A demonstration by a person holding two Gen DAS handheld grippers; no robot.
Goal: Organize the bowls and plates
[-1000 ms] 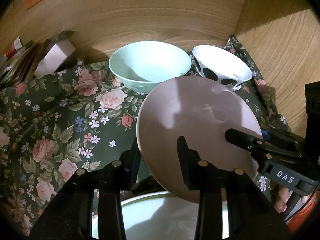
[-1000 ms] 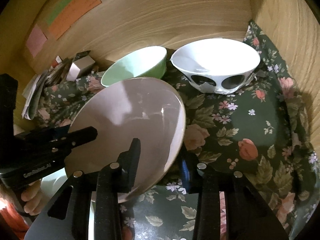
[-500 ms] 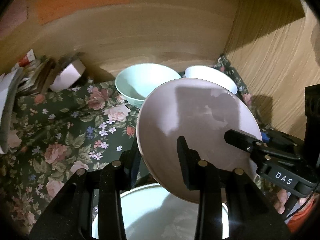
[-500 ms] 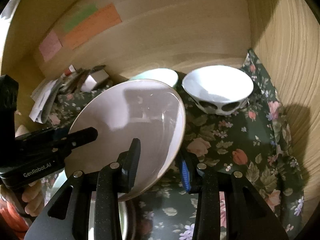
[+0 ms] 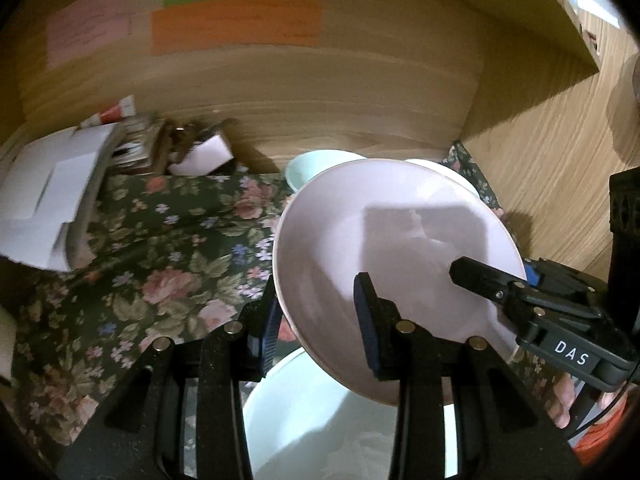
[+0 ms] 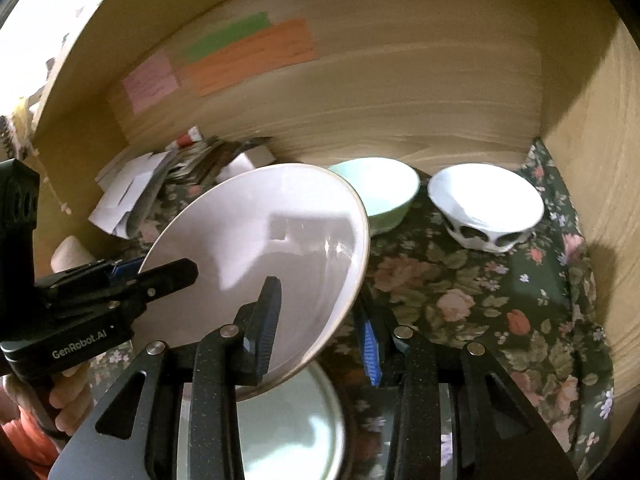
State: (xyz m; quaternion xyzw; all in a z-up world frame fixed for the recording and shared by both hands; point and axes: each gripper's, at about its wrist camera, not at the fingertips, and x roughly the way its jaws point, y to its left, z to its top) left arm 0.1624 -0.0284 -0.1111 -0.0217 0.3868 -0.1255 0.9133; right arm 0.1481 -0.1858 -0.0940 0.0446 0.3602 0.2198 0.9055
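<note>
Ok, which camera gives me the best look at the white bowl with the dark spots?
The right wrist view: the white bowl stands fully visible on the floral cloth. In the left wrist view only a sliver of its rim shows behind the pink plate.

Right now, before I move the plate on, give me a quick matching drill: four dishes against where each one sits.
1. pink plate
2. mint bowl
3. white bowl with dark ovals
4. pale dish

a. back right corner of the cloth
b. gripped by both tongs, tilted, off the cloth
c. directly under the tongs
d. by the back wall, left of the other bowl

Pairs: 1-b, 2-d, 3-a, 4-c
</note>
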